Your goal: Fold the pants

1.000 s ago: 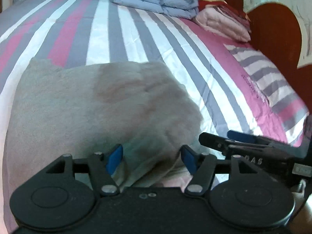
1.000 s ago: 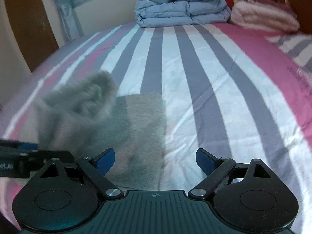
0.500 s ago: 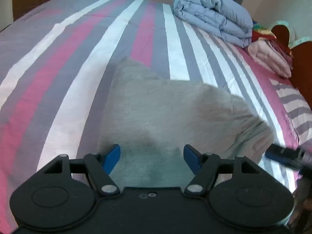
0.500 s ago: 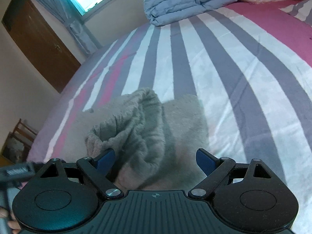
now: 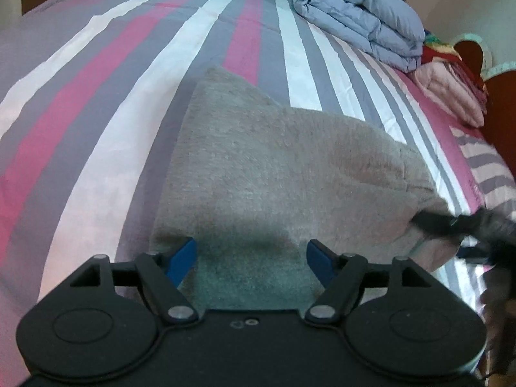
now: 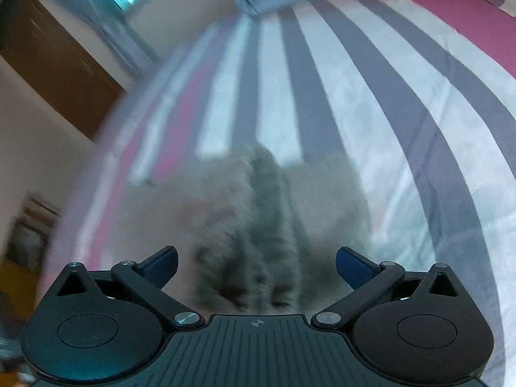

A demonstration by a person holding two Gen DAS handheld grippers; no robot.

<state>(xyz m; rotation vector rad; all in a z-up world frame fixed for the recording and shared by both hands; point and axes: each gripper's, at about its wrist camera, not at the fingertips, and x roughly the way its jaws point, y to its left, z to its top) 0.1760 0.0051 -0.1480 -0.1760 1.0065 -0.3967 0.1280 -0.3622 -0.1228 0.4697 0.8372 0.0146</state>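
Observation:
The grey fleece pants (image 5: 283,167) lie folded in a flat block on the striped bed. My left gripper (image 5: 251,256) is open, its blue pads over the near edge of the pants, nothing between them. My right gripper (image 6: 257,266) is open too, hovering just above a bunched ridge of the pants (image 6: 258,213); that view is blurred by motion. The right gripper's fingers (image 5: 451,222) show as a dark blur at the pants' right corner in the left wrist view.
A folded blue duvet (image 5: 358,16) and a pink blanket (image 5: 448,93) sit at the head of the bed by the red-brown headboard (image 5: 503,103). A striped pillow (image 5: 483,164) lies at right. A wooden door (image 6: 54,64) and window are to the left.
The left gripper let go of the folded-over pants and swung back to look along the bed. The right gripper moved left over the pants' bunched edge and is still moving.

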